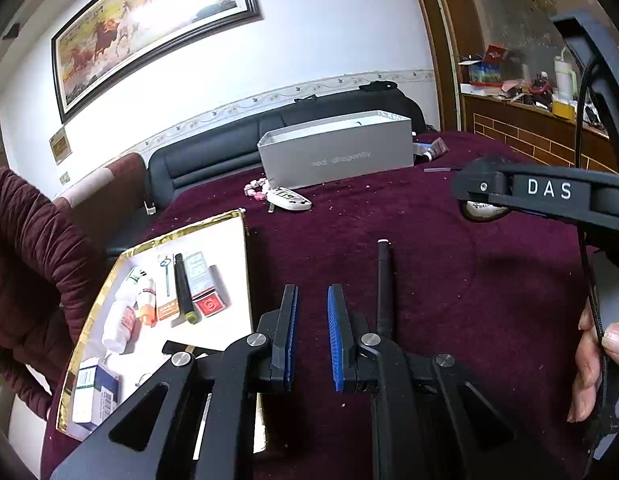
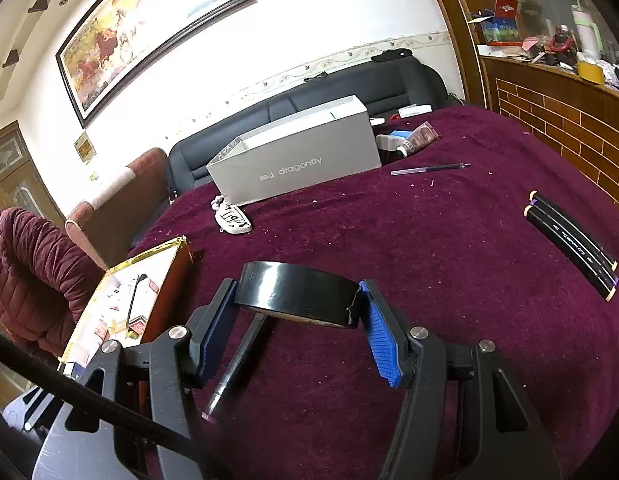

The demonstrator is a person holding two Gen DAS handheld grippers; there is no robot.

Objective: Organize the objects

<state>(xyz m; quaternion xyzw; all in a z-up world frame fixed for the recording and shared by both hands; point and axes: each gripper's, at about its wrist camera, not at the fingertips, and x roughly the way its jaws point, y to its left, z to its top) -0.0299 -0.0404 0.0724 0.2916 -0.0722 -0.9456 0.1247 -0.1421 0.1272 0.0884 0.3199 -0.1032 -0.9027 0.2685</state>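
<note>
We note a maroon-clothed worktop (image 2: 449, 240) before a black sofa (image 2: 349, 80). Right hand-held gripper (image 2: 297, 300) clamps black tape roll (image 2: 297, 292); left hand-held gripper (image 1: 312, 336) closed, empty.

We see a desk (image 2: 449, 248) with a dark red cloth (crumbs all over). On it lie a grey box (image 2: 297, 164), a car key (image 2: 233, 220), a pen (image 2: 429, 169), two black markers (image 2: 571, 244) and a gold-edged tray (image 1: 245, 264).

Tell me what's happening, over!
Right tongs shut on black tape roll. Left tongs shut, empty. Black marker beside them on the cloth, gold-rimmed tray left.
</note>
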